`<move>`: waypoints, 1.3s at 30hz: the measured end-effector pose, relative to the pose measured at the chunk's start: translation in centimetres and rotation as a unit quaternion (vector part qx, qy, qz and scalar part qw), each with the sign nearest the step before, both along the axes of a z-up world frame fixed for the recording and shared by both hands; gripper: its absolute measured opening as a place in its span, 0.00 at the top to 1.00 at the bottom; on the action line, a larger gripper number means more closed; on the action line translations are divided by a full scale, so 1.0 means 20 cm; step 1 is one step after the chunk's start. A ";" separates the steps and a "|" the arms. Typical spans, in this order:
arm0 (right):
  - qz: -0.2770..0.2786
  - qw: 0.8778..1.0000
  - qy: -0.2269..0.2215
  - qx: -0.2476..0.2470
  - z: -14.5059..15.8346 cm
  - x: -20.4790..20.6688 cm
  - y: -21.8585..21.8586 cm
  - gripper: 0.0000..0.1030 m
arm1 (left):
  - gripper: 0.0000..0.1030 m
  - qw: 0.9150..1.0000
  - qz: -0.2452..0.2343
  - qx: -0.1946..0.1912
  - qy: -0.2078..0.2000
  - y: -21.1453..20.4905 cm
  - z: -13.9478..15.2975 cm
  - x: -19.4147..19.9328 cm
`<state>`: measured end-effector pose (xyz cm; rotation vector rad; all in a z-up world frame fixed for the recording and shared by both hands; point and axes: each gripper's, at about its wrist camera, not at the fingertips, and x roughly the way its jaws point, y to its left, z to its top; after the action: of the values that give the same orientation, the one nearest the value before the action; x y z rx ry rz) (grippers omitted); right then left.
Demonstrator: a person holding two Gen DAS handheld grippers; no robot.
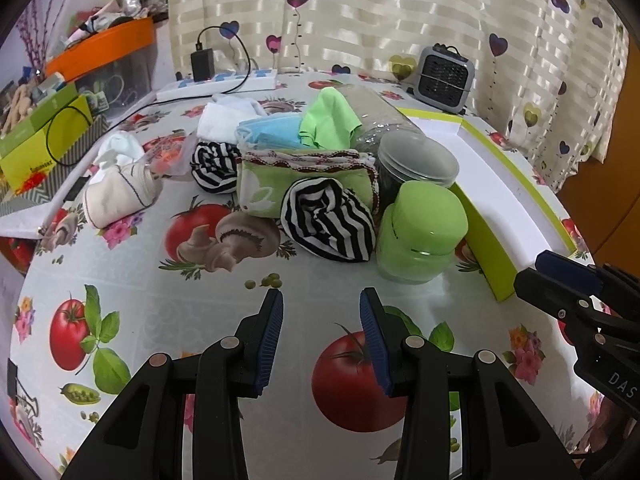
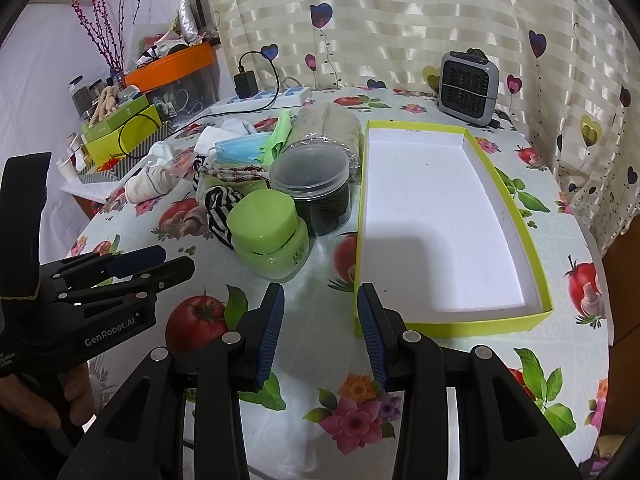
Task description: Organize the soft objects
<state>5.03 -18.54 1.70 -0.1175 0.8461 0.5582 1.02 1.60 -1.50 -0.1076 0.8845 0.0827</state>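
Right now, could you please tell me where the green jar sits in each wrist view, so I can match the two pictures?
Left wrist view: the green jar is right of centre, beside the striped cloth.
Right wrist view: the green jar is left of centre, ahead of the left fingertip.
Shared landmark: the clear tub stands directly behind the jar in both.

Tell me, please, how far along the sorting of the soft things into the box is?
Nothing looks done: the green box holds nothing. Nothing is in hand either; the left tool and right tool are open above the tablecloth. Left: the striped cloth, white sock, blue masks and green cloth.
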 end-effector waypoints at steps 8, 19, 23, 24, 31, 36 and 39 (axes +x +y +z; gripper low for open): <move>0.001 1.000 0.000 0.000 0.00 0.01 0.00 0.62 | 0.62 1.000 -0.003 0.015 0.000 0.00 0.00 0.02; 0.000 1.000 0.001 0.001 0.00 0.02 0.00 0.62 | 0.62 1.000 -0.001 -0.008 0.000 0.05 0.01 0.06; 0.000 1.000 0.001 0.004 -0.01 0.04 0.01 0.62 | 0.62 0.999 0.000 -0.035 -0.001 0.10 0.02 0.09; 0.000 1.000 0.000 0.005 -0.01 0.05 0.01 0.62 | 0.61 0.999 0.001 -0.041 -0.002 0.11 0.02 0.09; -0.001 1.000 0.000 0.008 -0.01 0.07 0.00 0.62 | 0.52 0.997 -0.005 -0.079 -0.015 0.16 0.03 0.17; -0.003 1.000 0.004 0.009 -0.02 0.10 0.00 0.62 | 0.52 0.995 -0.015 -0.102 -0.007 0.16 -0.02 0.26; -0.004 1.000 0.006 0.009 -0.02 0.11 -0.01 0.62 | 0.52 0.994 -0.020 -0.108 0.006 0.15 -0.06 0.31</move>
<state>7.23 -18.71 1.27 -0.0941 0.8518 0.5584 7.18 4.58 -2.73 -0.2915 0.9064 -0.0512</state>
